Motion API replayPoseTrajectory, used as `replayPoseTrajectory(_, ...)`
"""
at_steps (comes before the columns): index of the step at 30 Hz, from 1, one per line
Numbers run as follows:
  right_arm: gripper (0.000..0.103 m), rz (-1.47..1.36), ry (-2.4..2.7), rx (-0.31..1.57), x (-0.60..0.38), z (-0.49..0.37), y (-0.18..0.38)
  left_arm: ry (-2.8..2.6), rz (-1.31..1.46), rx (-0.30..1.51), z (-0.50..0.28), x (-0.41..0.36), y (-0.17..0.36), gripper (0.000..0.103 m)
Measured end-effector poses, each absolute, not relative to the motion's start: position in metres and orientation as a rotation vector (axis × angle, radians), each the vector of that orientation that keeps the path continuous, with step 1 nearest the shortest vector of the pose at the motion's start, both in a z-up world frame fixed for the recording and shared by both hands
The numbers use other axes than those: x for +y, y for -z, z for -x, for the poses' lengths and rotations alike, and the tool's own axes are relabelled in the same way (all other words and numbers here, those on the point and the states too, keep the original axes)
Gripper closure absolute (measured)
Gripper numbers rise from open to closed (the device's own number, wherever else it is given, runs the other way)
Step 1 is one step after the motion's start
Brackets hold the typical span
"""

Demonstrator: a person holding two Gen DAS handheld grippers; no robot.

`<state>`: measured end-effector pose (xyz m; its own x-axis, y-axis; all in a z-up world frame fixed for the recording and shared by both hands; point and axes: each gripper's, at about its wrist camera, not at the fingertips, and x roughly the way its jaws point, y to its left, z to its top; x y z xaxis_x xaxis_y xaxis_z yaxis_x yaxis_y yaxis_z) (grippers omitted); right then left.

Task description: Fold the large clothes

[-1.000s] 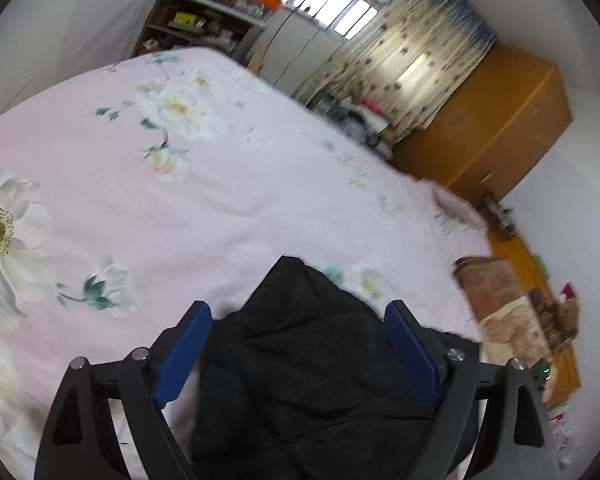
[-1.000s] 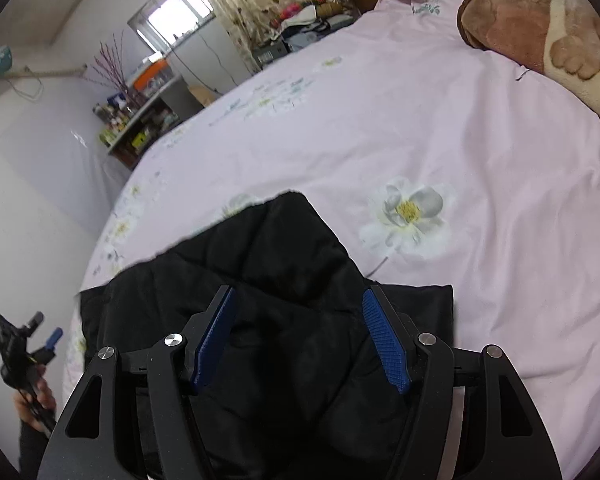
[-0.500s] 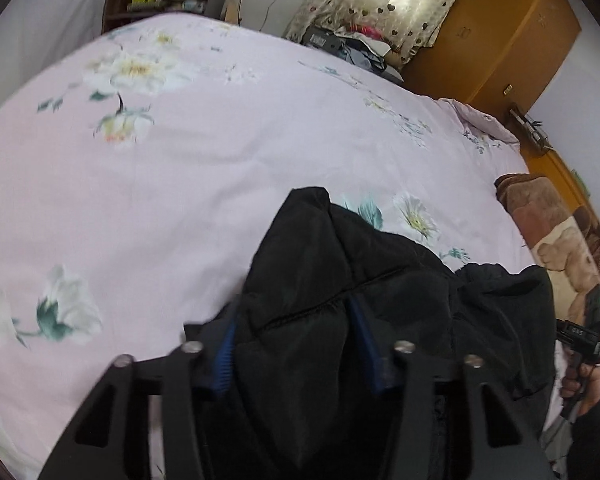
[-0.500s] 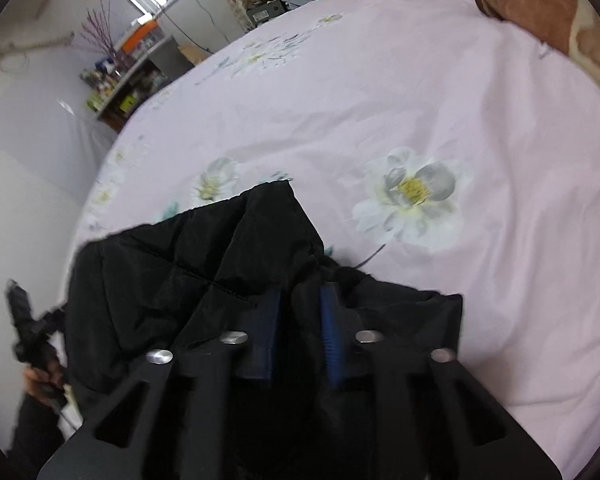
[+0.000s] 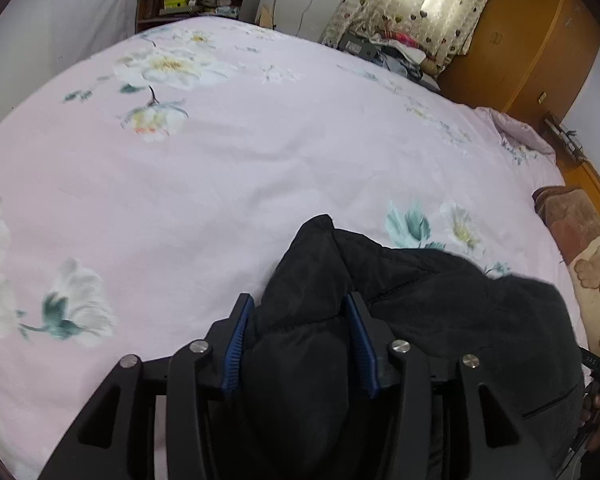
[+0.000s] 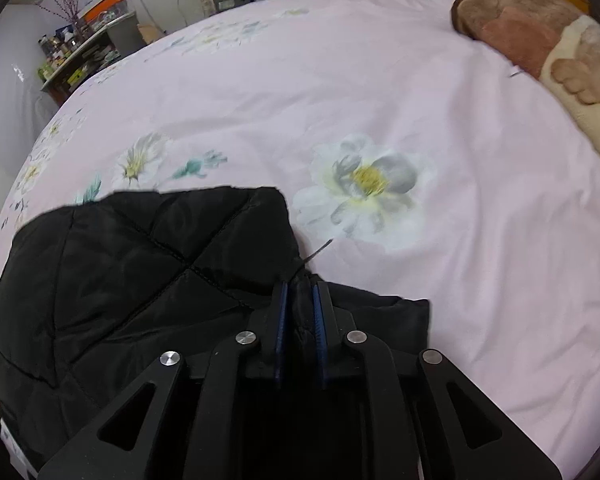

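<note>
With my left gripper (image 5: 298,336) easing open around a thick bunch of the black jacket (image 5: 440,304) on the bed (image 5: 260,160), and my right gripper (image 6: 299,312) opening slightly but pinching a thin fold, either could slip when lifted.

pink floral bedsheet (image 5: 260,168), brown blanket (image 6: 540,32), cluttered shelf (image 5: 192,0), wooden wardrobe (image 5: 520,40).

I see one garment: a black quilted jacket (image 5: 440,312), padded, with diamond-pattern stitching across its matte fabric (image 6: 140,264). It lies bunched at the near edge of a pink floral bedsheet (image 5: 260,168). One puffy fold rises to a rounded peak; a thinner hem section extends flat to the right.
</note>
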<state>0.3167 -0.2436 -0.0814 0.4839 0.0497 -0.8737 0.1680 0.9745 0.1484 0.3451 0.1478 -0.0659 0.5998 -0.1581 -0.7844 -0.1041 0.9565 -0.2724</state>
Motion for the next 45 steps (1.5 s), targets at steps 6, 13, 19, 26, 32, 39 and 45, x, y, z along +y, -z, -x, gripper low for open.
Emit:
replayPoseTrajectory(6, 0.082, -0.184, 0.072, 0.887, -0.235, -0.277, 0.019, 0.009, 0.279, 0.815, -0.318, 0.160, 0.020, 0.046)
replayPoseTrajectory(13, 0.074, -0.120, -0.083, 0.761, -0.173, -0.240, 0.001, 0.142, 0.219, 0.712, -0.284, 0.115, -0.009, 0.035)
replayPoseTrajectory(19, 0.073, 0.028, -0.091, 0.855, -0.140, -0.276, 0.062, 0.171, 0.065, 0.831, -0.315, 0.063, 0.052, 0.035)
replayPoseTrajectory(26, 0.072, 0.000, -0.007, 0.884, -0.162, -0.305, 0.101, 0.135, 0.025, 0.805, -0.330, 0.056, 0.081, 0.033)
replayPoseTrajectory(32, 0.072, -0.016, 0.008, 0.875, -0.165, -0.311, 0.117, 0.123, 0.039, 0.792, -0.329, 0.052, 0.096, 0.033)
replayPoseTrajectory(39, 0.073, -0.049, -0.003, 0.869, -0.170, -0.309, 0.126, 0.108, 0.030, 0.780, -0.328, 0.048, 0.102, 0.033)
replayPoseTrajectory(45, 0.073, -0.046, 0.010, 0.911, -0.170, -0.311, 0.109, 0.108, 0.024, 0.842, -0.332, 0.047, 0.082, 0.034)
